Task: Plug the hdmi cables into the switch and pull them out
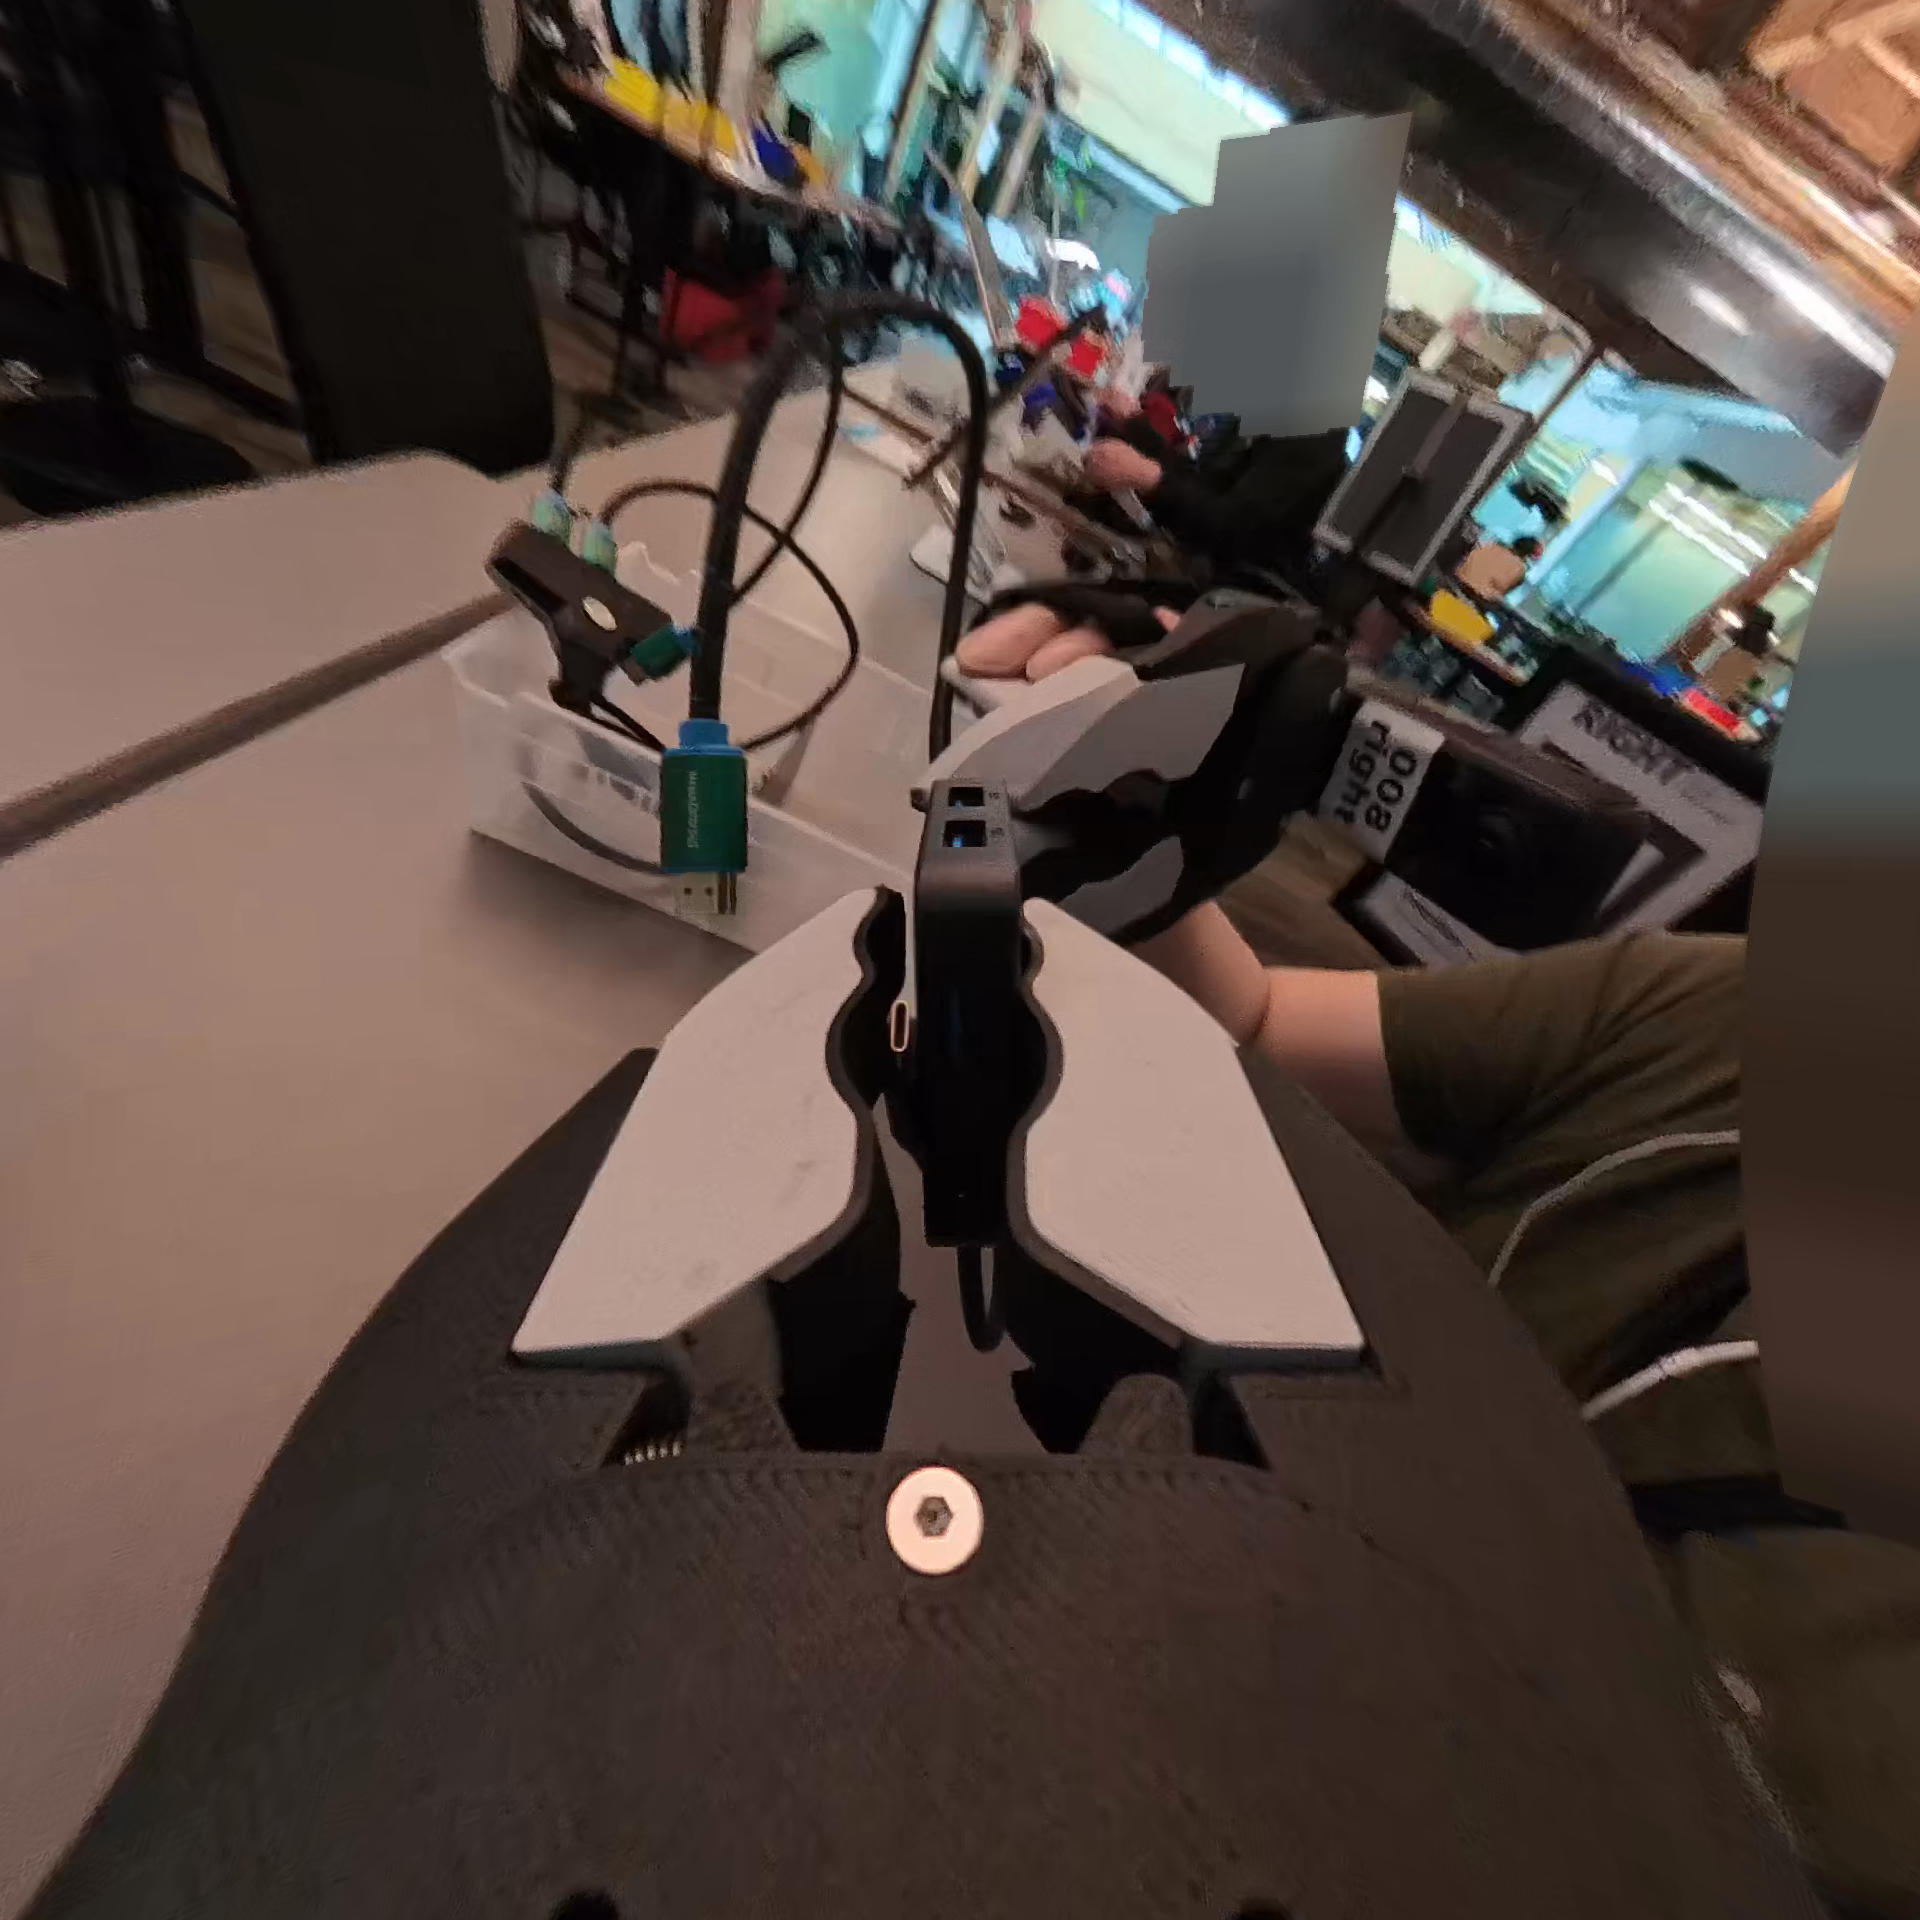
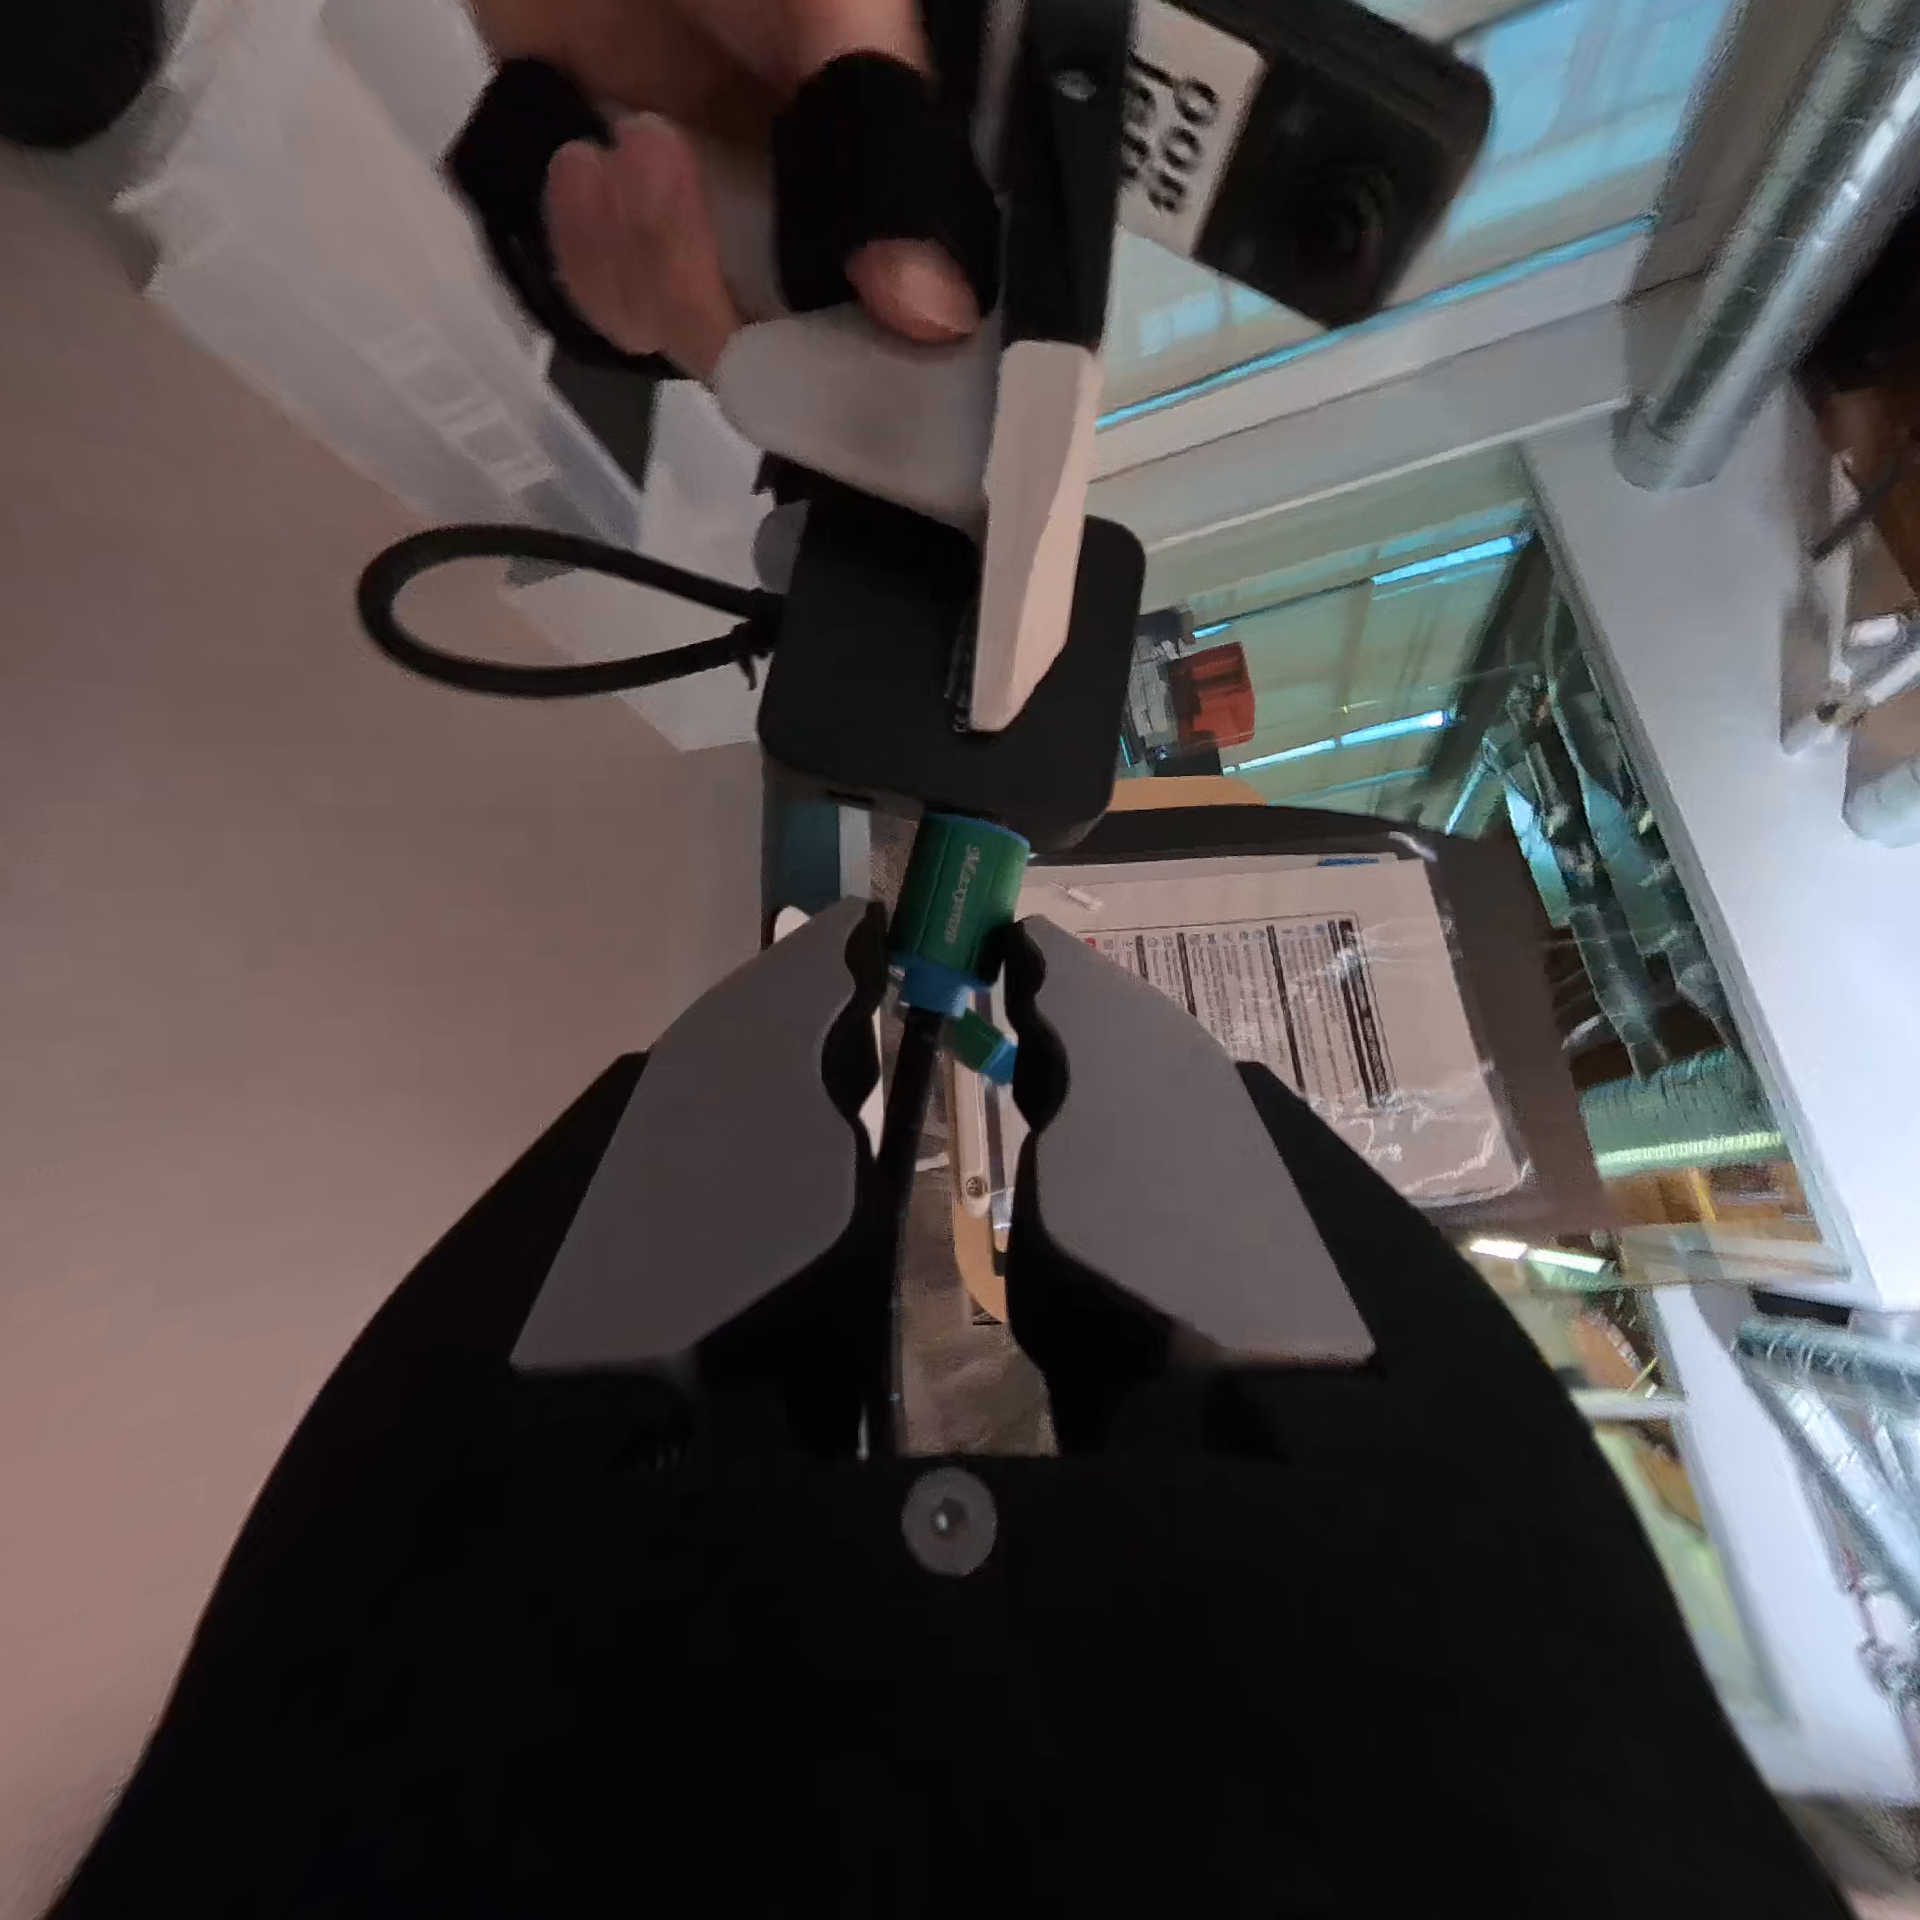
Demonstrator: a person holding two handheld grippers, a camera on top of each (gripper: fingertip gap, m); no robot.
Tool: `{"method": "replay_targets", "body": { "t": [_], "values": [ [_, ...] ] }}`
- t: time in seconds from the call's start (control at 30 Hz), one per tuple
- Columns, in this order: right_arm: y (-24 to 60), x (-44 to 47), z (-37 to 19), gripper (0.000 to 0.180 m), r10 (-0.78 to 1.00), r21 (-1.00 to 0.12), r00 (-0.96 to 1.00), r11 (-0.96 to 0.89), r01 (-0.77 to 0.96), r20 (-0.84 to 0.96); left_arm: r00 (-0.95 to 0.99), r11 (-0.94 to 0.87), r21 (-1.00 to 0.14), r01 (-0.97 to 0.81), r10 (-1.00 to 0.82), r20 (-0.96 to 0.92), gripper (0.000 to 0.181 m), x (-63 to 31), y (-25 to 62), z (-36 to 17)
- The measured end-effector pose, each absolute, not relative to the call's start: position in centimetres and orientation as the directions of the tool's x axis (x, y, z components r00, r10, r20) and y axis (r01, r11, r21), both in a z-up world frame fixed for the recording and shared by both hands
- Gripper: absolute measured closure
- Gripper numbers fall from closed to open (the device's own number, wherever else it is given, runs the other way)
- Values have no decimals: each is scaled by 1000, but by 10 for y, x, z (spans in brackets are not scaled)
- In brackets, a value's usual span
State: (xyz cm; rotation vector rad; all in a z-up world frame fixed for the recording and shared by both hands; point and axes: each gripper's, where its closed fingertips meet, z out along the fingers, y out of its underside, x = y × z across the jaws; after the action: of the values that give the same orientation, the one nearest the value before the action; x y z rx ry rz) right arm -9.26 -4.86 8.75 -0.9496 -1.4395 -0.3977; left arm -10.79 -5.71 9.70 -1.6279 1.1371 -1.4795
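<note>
My left gripper (image 1: 958, 914) is shut on a black HDMI switch box (image 1: 961, 1049) and holds it edge-up above the grey table (image 1: 260, 987). In the right wrist view its pale fingers (image 2: 1029, 582) clamp the switch (image 2: 873, 665). My right gripper (image 2: 940, 940) is shut on a green HDMI plug with a blue collar (image 2: 956, 894). The plug's front meets the switch's lower edge and its metal tip is hidden. The right gripper (image 1: 1049, 800) shows just behind the switch in the left wrist view. The black cable (image 1: 966, 416) arches up and over to a second green plug (image 1: 704, 821) that hangs free.
A clear plastic bin (image 1: 582, 758) stands on the table ahead on the left, with another black switch (image 1: 577, 608) and green plugs on it. A person sits at a far bench. A printed sheet in plastic (image 2: 1299, 1029) lies below the switch, and white bins (image 2: 343, 260) stand at the table's side.
</note>
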Motion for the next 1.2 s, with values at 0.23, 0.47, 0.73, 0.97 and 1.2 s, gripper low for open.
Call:
{"method": "replay_targets", "body": {
  "t": [0.23,0.47,0.73,0.97,1.2],
  "values": [
    [-47,-91,110,156,272,-398,292,584,708,917,23,-367,-928,-63,-930,366,163,-111,-58,118],
    [-44,-87,105,169,304,-408,281,540,736,910,3,-389,-921,0,-921,389,163,-116,-56,128],
    [-41,-87,104,170,324,-432,297,523,734,898,40,-358,-933,33,-932,359,155,-116,-49,130],
    [-41,-90,100,170,370,-464,301,514,722,879,8,-356,-933,48,-934,356,168,-122,-49,134],
    [-43,-87,107,170,358,-482,332,529,698,873,6,-361,-932,-31,-933,361,158,-118,-56,124]
  ]
}}
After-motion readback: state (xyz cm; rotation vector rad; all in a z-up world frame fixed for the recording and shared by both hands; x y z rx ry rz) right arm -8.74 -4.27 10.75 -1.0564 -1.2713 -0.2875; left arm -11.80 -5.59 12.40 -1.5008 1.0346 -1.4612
